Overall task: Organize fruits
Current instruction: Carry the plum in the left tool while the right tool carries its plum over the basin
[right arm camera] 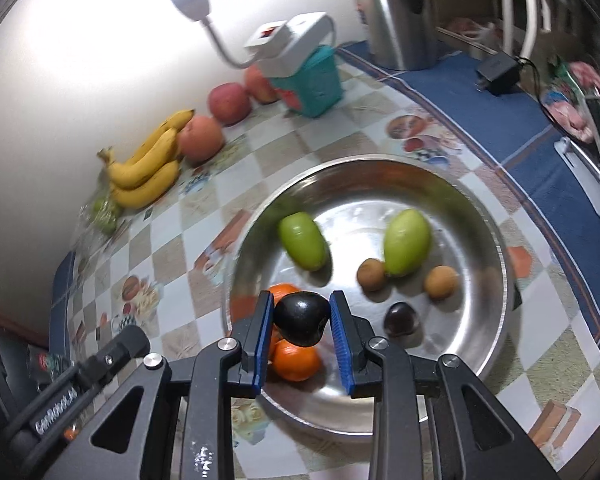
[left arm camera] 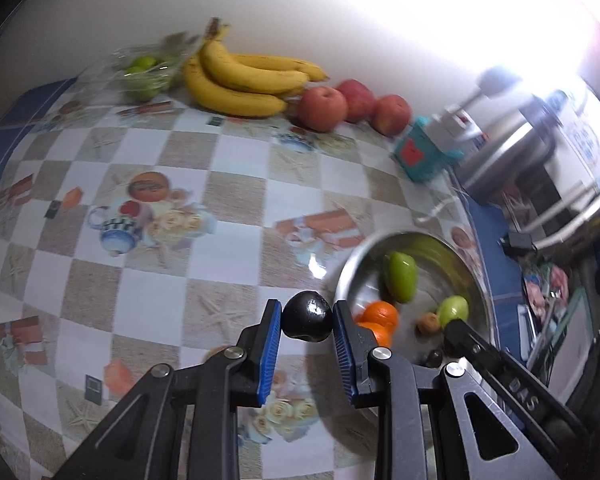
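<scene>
My left gripper (left arm camera: 307, 318) is shut on a dark plum (left arm camera: 307, 315) above the tablecloth, just left of the steel bowl (left arm camera: 350, 264). My right gripper (right arm camera: 301, 320) is shut on another dark plum (right arm camera: 301, 319) above the bowl's (right arm camera: 488, 216) near left side. The bowl holds two green fruits (right arm camera: 303, 240) (right arm camera: 407, 242), oranges (right arm camera: 296, 360), two small brown fruits (right arm camera: 371, 275) (right arm camera: 441, 282) and a third dark plum (right arm camera: 400, 319). The right gripper's body (left arm camera: 500, 376) shows in the left wrist view.
Bananas (left arm camera: 244, 80), three red apples (left arm camera: 324, 108) and a bag of green fruit (left arm camera: 144, 74) line the wall. A teal box (right arm camera: 314, 80) with a white lamp and a steel kettle (right arm camera: 400, 12) stand at the back. The table edge is to the right.
</scene>
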Demonstrator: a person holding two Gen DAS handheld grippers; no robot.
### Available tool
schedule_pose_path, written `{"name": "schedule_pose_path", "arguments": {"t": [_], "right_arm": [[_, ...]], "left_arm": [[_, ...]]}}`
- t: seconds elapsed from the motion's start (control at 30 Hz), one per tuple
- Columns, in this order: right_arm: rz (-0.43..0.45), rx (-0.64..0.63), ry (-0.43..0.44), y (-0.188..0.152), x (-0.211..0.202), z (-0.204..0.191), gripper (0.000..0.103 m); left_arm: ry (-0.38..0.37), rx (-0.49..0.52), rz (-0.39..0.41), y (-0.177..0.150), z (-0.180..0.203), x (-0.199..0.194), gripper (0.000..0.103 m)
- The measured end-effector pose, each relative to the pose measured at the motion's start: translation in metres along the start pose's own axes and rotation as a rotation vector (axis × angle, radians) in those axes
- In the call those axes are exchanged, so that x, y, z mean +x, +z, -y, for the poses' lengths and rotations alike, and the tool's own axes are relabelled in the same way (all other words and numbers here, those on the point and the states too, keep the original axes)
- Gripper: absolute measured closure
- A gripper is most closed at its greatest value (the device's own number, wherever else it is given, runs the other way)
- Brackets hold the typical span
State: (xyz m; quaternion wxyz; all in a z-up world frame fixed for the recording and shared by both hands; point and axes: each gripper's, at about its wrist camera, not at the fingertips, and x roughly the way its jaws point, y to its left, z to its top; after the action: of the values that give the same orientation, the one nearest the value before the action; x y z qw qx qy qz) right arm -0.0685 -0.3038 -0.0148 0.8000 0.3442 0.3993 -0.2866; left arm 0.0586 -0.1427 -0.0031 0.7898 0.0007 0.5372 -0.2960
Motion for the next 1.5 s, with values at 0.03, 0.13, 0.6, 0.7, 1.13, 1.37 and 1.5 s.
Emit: {"name": "schedule_pose_path", "arguments": {"t": [0.03,0.13,0.6,0.7,1.13,1.37,1.5], "right_arm": [[0.003,0.009,-0.004,0.001,-0.001,0.003,0.073],[0.016,0.034,0.001,0.004,-0.006,0.011,0.073],[0.043,0.073,-0.043,-0.009,-0.025,0.053,0.073],[0.027,0.077,-0.051,-0.014,-0.022,0.059,0.073],[-0.015,0.036,-0.082,-0.019,-0.012,0.055,0.073],[-0.037,0.029,-0.092,-0.020,-0.007,0.054,0.073],[-0.050,0.033,-0.097,-0.021,-0.003,0.055,0.073]], "left_arm": [[-0.008,0.022,-0.004,-0.002,0.007,0.000,0.075],[-0.024,0.084,-0.017,-0.009,0.027,0.002,0.075],[-0.099,0.246,-0.115,-0.051,0.087,0.018,0.075],[-0.103,0.253,-0.139,-0.059,0.091,0.024,0.075],[-0.077,0.253,-0.182,-0.069,0.093,0.037,0.075],[-0.072,0.251,-0.197,-0.070,0.093,0.043,0.074],[-0.065,0.249,-0.210,-0.071,0.092,0.047,0.074]]}}
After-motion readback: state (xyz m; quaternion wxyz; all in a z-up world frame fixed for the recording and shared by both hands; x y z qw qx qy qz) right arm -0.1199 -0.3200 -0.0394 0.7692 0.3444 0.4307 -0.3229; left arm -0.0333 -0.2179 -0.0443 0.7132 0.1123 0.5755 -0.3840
